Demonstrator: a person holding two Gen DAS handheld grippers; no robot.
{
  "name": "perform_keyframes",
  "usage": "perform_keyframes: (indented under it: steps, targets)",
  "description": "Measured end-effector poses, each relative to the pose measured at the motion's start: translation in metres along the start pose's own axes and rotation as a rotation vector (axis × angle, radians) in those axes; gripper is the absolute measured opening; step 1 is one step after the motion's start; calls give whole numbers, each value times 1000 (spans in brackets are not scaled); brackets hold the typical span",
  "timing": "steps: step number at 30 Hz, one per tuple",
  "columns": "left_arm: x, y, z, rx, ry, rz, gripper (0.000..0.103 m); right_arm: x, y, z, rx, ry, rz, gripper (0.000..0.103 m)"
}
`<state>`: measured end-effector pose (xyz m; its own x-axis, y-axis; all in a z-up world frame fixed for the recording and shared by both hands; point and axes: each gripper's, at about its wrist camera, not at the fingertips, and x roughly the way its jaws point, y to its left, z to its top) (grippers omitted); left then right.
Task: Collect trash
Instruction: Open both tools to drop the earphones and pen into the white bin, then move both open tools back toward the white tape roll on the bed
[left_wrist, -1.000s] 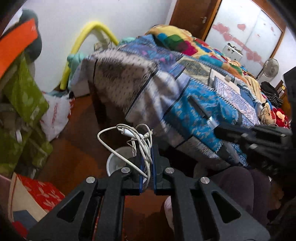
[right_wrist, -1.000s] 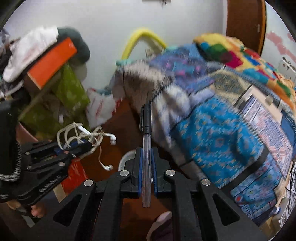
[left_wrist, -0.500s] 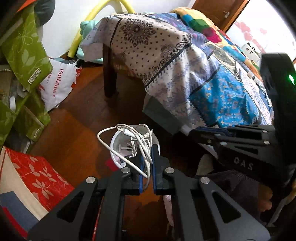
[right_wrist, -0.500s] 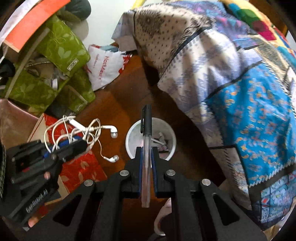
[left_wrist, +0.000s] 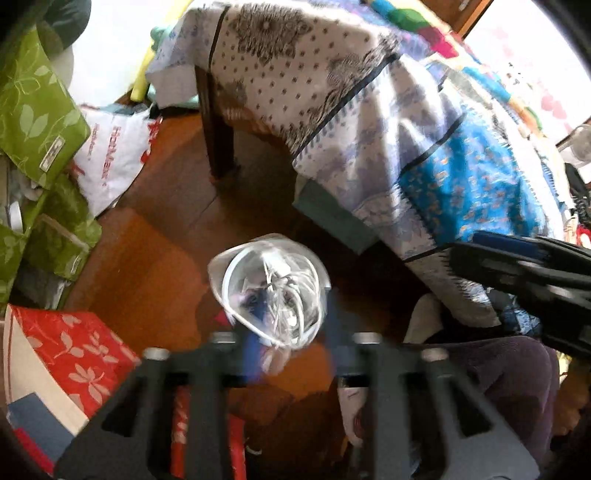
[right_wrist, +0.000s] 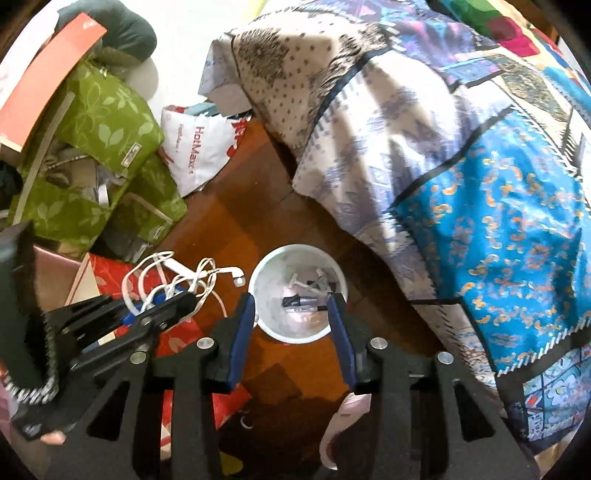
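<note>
A small white bin stands on the wooden floor by the bed. My right gripper is open right above it, and the pen lies inside the bin. In the left wrist view, blurred by motion, my left gripper stands open over the bin, with the tangled white earphones loose between the fingers and the bin. In the right wrist view the left gripper still shows the earphones draped on its fingertips.
The bed with a patterned quilt overhangs at the right. Green bags, a white HotMaxx bag and a red floral box crowd the left. A bed leg stands behind the bin.
My right gripper opened and the pen dropped into the bin. My left gripper moved over the bin and opened, with the earphones coming loose. Both cameras tilted downward.
</note>
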<state>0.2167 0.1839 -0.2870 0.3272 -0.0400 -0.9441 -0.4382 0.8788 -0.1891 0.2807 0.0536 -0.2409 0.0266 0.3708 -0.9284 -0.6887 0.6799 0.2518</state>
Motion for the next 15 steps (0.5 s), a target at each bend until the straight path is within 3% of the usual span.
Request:
perform_keyframes:
  steps: [6, 15]
  targets:
    - [-6, -10, 2, 13, -3, 13, 46, -27, -14, -8, -8, -56, -34, 38]
    - [-75, -55, 12, 105, -161, 15, 46, -87, -37, -23, 9, -184, -61, 38]
